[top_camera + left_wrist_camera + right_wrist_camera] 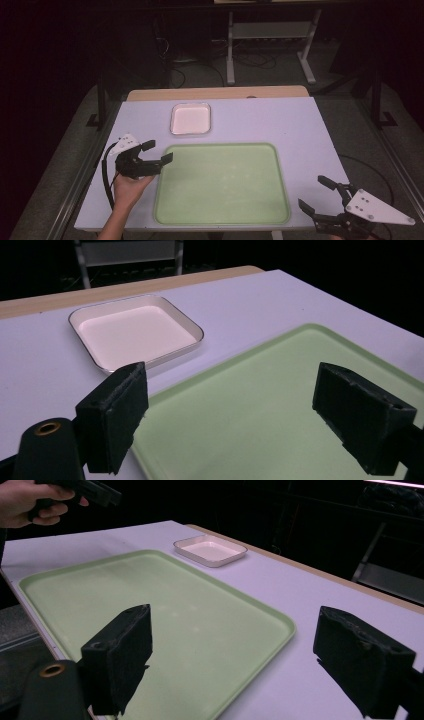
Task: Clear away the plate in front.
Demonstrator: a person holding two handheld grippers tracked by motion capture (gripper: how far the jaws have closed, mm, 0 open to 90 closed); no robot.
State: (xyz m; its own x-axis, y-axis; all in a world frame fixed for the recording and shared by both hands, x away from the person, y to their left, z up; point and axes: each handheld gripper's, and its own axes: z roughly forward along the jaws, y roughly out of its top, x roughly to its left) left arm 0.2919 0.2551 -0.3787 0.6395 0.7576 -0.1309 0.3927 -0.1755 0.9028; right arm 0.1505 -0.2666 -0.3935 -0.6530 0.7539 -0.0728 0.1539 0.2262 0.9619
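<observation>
A large light green tray (222,182) lies on the white table, with nothing on it. Behind it sits a small white square dish (190,118), also bare. My left gripper (157,152) hovers at the tray's near-left corner, held by a hand, its jaws wide open and pointing toward the tray and dish. From its own camera I see the dish (135,330) and tray (280,405) between the open fingers (117,415). My right gripper (314,192) is at the table's front right corner, open, with the tray (150,610) and dish (210,549) ahead of it.
The white table top (280,120) has a wooden strip (215,93) along its far edge. Beyond it stands a metal frame (270,45) on a dark floor with cables. A hand with the other gripper (45,497) is at the top left of the right gripper view.
</observation>
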